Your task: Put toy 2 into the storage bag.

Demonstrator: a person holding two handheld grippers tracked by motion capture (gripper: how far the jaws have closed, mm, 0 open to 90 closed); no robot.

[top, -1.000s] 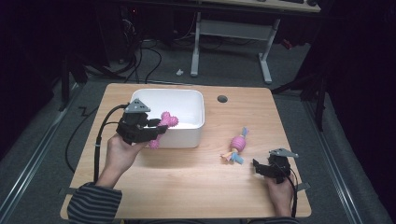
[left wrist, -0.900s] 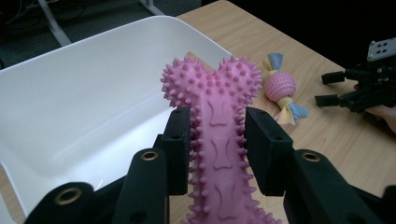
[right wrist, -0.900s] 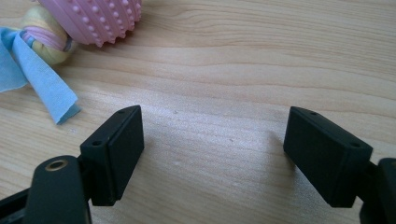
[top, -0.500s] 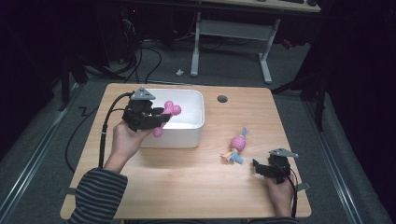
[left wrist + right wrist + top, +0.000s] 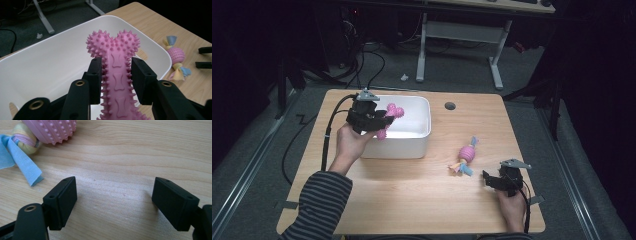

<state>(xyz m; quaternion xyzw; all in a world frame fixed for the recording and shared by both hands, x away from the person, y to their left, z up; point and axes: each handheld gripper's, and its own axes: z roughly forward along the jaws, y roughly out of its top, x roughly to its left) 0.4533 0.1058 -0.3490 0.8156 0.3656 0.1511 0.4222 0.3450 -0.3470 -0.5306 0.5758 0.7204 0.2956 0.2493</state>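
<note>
1. Dark floor with cables and a grey table frame takes up the top of the high view; below it a light wooden table (image 5: pixel 412 200) spans the middle of the frame, a small round hole (image 5: pixel 450 106) near its far edge.
2. White rectangular bin (image 5: pixel 417 140) stands on the table's upper left part.
3. Left tool (image 5: pixel 382 120), held by a hand with a striped sleeve (image 5: pixel 319 200), hangs at the bin's left rim; its jaws are clamped on the shaft of a pink spiky bone toy (image 5: pixel 117 65), whose knobbed end points over the bin's inside.
4. Right tool (image 5: pixel 488 180) sits low at the lower right of the table, jaws wide apart with bare wood between them.
5. Pink ball toy with blue and yellow cloth strips (image 5: pixel 466 156) lies on the table between the bin and the right tool, just ahead of its jaws.
</note>
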